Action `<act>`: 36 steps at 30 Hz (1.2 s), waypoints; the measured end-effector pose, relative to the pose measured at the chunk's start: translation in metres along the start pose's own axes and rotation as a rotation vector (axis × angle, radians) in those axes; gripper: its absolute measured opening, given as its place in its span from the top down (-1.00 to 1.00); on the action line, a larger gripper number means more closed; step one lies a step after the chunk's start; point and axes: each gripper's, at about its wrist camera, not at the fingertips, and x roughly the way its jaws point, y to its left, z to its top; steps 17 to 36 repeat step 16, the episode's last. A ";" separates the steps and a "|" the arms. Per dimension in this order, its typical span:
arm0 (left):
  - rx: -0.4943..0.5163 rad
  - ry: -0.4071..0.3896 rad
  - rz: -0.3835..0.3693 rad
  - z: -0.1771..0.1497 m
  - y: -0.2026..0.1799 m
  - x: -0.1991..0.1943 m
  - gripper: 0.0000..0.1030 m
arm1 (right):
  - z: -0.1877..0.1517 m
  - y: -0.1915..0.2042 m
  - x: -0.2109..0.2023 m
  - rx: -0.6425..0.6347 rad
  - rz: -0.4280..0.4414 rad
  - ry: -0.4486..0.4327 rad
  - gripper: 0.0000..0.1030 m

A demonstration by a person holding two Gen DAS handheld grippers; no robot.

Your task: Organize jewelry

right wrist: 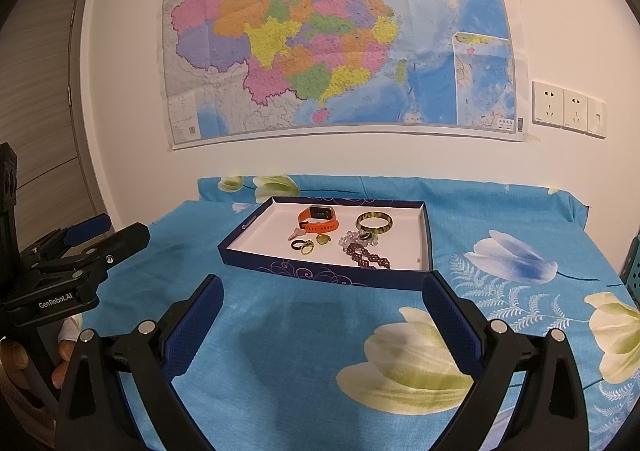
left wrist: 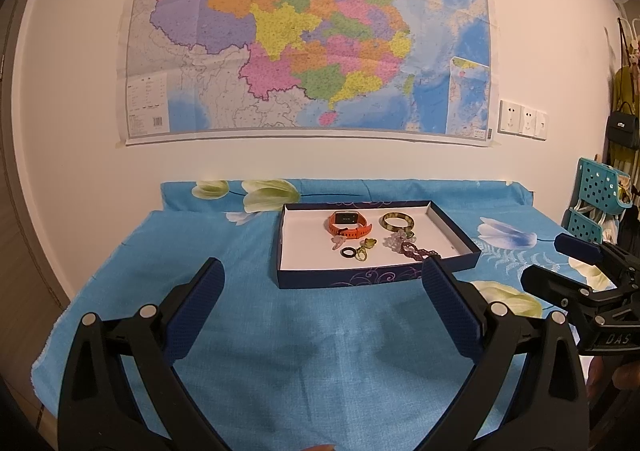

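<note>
**Jewelry gathered in one shallow box**

Resting on the blue flowered cloth, one dark box holds the jewelry: one orange watch, one green bangle, one dark ring, one purple beaded bracelet, and a few small pieces too tiny to count.

Both tongs hover over the cloth short of the box, spread wide and gripping nothing: the left gripper and the right gripper.

Only the left view shows the teal basket; only the right view shows the door.
</note>
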 end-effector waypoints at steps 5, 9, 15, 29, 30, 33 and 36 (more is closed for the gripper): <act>-0.008 -0.005 -0.005 -0.002 0.000 0.002 -0.89 | 0.000 -0.001 0.001 -0.002 -0.002 0.003 -0.87; -0.008 0.028 -0.018 -0.003 0.002 0.008 -0.89 | -0.003 -0.005 0.005 -0.010 -0.015 0.014 -0.87; -0.024 0.115 -0.016 -0.011 0.011 0.033 -0.89 | -0.011 -0.043 0.029 -0.014 -0.101 0.109 -0.87; -0.029 0.126 -0.009 -0.012 0.015 0.038 -0.89 | -0.013 -0.052 0.034 -0.009 -0.118 0.128 -0.87; -0.029 0.126 -0.009 -0.012 0.015 0.038 -0.89 | -0.013 -0.052 0.034 -0.009 -0.118 0.128 -0.87; -0.029 0.126 -0.009 -0.012 0.015 0.038 -0.89 | -0.013 -0.052 0.034 -0.009 -0.118 0.128 -0.87; -0.029 0.126 -0.009 -0.012 0.015 0.038 -0.89 | -0.013 -0.052 0.034 -0.009 -0.118 0.128 -0.87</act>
